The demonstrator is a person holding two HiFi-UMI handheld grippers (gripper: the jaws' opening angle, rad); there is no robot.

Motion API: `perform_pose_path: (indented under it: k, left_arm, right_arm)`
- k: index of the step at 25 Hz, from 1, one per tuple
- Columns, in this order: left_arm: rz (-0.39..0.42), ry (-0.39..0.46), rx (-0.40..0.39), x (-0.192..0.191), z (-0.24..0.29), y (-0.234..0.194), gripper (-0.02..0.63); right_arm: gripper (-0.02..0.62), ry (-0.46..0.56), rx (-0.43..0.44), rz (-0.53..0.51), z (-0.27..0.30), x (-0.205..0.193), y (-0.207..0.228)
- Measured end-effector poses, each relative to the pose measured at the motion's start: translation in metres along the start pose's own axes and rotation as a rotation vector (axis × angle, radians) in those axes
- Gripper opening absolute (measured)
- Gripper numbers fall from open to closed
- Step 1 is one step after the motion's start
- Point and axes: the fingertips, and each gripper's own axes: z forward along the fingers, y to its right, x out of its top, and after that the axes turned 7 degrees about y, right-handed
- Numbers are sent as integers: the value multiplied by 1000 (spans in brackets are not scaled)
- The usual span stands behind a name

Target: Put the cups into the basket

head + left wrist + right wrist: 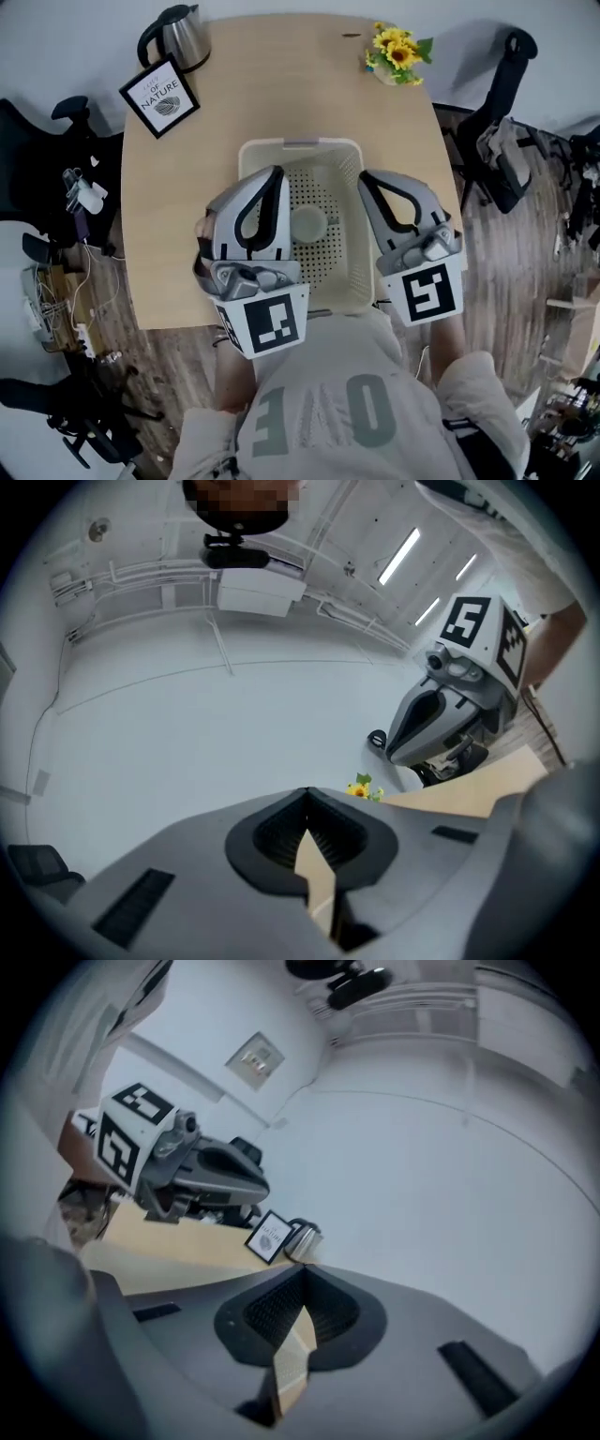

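One cup [307, 223] is all I can count. It sits pale on the perforated floor of the basket [300, 144], near the middle. I see one basket, cream-coloured, resting on the wooden table [178, 244] close to the edge nearest me.

Two grippers hang above it. The left gripper [273, 177] is over the basket's left wall and the right gripper [367, 180] over its right wall, so from the head view their grey bodies cover much of both side walls. The cup shows in the open strip between them, touching neither.

In the left gripper view the jaws are pressed together at the tips. Only bare table shows through the small gap behind them, and they pinch nothing. The right gripper view shows the same: tips meeting and nothing held.

At the far end of the table I count three other things, all well apart from the basket: one steel kettle [180, 36] at the far left corner, one framed sign [159, 97] just beside it, and one small bunch of yellow flowers [397, 51] at the far right.

Off the table there are two black office chairs, one on the right [504, 131] and one on the left [33, 150]. A tangle of cables [56, 300] lies on the wooden floor to the left.
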Motion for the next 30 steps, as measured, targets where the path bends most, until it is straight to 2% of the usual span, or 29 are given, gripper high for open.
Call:
perform_pose_path:
  k: [2,3,6,9,14,21,30]
  left_arm:
    - [-19,-7,-5,8,7,-4,9]
    - [-36,-9,-5,10,9,-4,9]
    - [-71,19,-11,20,13,5,9]
    - [-38,69,-62,30,10,17,9]
    - [-22,63,-103,32,10,30,9]
    - [-3,53,-114,33,15,32,9]
    - [10,36,-103,29,12,31,9]
  right_arm:
    - [-2,94,-125,197,-9,8,15]
    - [-2,122,-158,262,-12,10,19]
    - [-2,151,-198,344,-23,5,26]
    - [-2,185,-246,349,-29,1,26]
    - [-2,193,-277,394,-31,-6,21]
    - [-2,187,-267,383,-27,-3,16]
    - [-2,113,-210,302,-26,-11,1]
